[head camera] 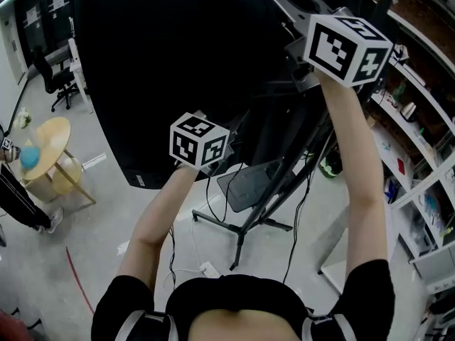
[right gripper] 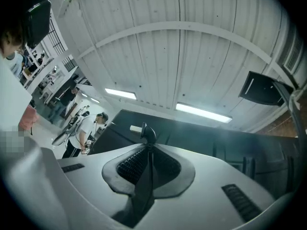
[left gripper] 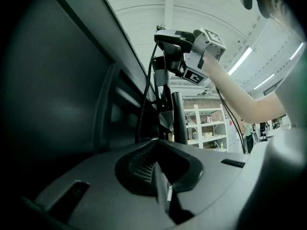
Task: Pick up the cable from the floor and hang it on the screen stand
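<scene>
The big black screen stands on a dark tripod stand, seen from behind. Both arms are raised against it. The right gripper's marker cube is up at the top of the stand, and the left gripper's cube is lower, against the screen's back. In the right gripper view my right gripper is shut on the black cable, whose angled plug sticks out above the jaws. From the right gripper the cable hangs down the stand post. My left gripper looks shut, and I see nothing between its jaws.
Shelves with small items line the right wall. A round wooden table and an office chair stand at the left. A white power strip lies on the floor by the stand's legs. A person stands far off.
</scene>
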